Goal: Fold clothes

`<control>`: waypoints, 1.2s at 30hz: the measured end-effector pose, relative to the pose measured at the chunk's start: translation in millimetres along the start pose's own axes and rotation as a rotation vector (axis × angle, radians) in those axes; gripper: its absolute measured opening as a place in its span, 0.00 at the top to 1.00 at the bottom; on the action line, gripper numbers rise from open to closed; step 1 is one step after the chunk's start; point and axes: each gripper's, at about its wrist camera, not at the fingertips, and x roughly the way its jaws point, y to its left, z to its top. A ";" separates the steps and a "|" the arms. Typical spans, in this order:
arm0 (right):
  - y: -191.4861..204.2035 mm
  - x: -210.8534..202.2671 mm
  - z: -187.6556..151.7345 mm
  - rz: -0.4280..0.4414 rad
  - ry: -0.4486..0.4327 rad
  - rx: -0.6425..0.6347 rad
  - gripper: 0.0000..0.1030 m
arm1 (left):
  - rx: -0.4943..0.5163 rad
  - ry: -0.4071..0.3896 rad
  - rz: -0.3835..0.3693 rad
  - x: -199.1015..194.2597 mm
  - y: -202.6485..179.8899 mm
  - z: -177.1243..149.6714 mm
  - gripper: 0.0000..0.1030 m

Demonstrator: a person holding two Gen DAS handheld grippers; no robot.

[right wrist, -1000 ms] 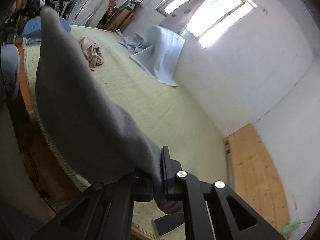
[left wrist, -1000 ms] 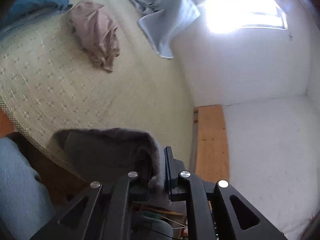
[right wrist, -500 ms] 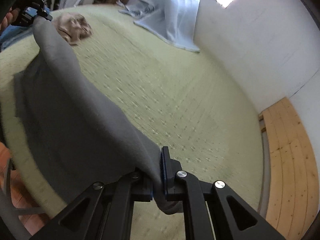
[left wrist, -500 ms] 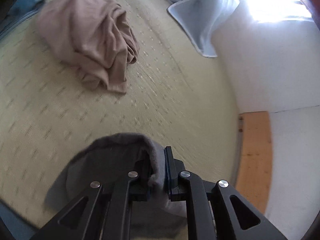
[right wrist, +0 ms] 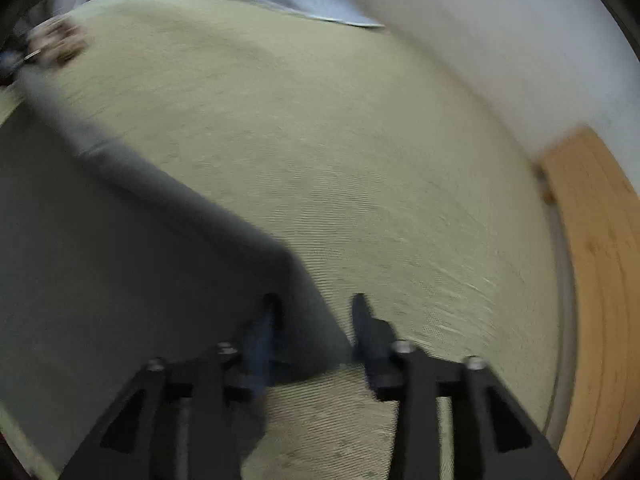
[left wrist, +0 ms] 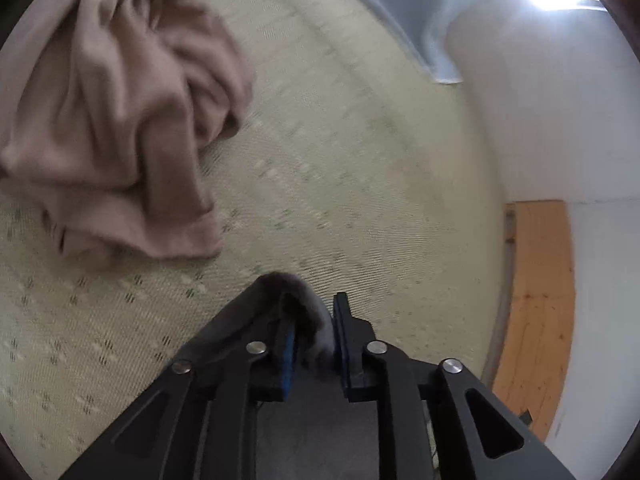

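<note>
**Grey garment laid on the bed as both grippers let go**

Cloth is spread flat on the pale green patterned bed [right wrist: 360, 160] — the grey garment [right wrist: 100, 260] covers the near left part of the right wrist view, its far edge running diagonally from the far left down to a corner at the right gripper [right wrist: 316, 312]. That gripper's jaws have just been opening and now stand well apart; the garment's corner lies between them beside the left finger, with bare bed showing between it and the right finger, so neither pad presses on it. This view is blurred.

In the left wrist view, the left gripper [left wrist: 314, 320] has also just been opening. Its 2 fingers stand a little apart, and a rounded fold of the grey garment [left wrist: 304, 292] sits loosely in the gap, poking up past the fingertips, with space visible beside it.

A crumpled beige garment [left wrist: 120, 120] lies on the bed to the far left of the left gripper, well apart from it. A light blue cloth [left wrist: 420, 12] lies at the far side of the bed, against the white wall [left wrist: 540, 120]. A wooden bed frame [left wrist: 536, 300] shows at the right edge — beside the wall.
</note>
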 end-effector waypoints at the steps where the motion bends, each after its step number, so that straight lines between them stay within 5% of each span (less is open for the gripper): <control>1: -7.6 -2.0 -2.9 -0.042 -0.009 0.055 0.50 | 0.025 -0.051 -0.025 -11.7 -0.5 -2.1 0.64; 3: -15.6 -10.6 -10.6 -0.057 -0.029 0.128 0.49 | 0.054 -0.146 -0.066 -34.3 1.2 -6.5 0.40; 6: -16.9 -32.5 -26.0 -0.006 -0.070 0.220 0.46 | 0.049 -0.223 -0.102 -63.3 14.9 -16.2 0.31; 14: 39.4 -104.5 -44.1 0.174 -0.213 0.257 0.37 | 0.140 -0.133 0.015 -88.9 59.9 -89.3 0.31; 20: 122.6 -160.9 -65.3 0.398 -0.313 0.203 0.34 | 0.082 -0.099 0.031 -108.1 90.8 -143.7 0.31; 23: 172.8 -175.2 -72.1 0.474 -0.316 0.097 0.34 | 0.090 -0.010 0.052 -94.7 94.5 -176.0 0.31; 30: 206.0 -155.4 -62.5 0.591 -0.281 0.046 0.34 | 0.222 0.184 -0.016 -52.0 74.3 -232.0 0.31; 36: 249.8 -152.9 -73.8 0.622 -0.252 -0.155 0.34 | 0.326 0.200 -0.064 -44.1 60.4 -249.9 0.31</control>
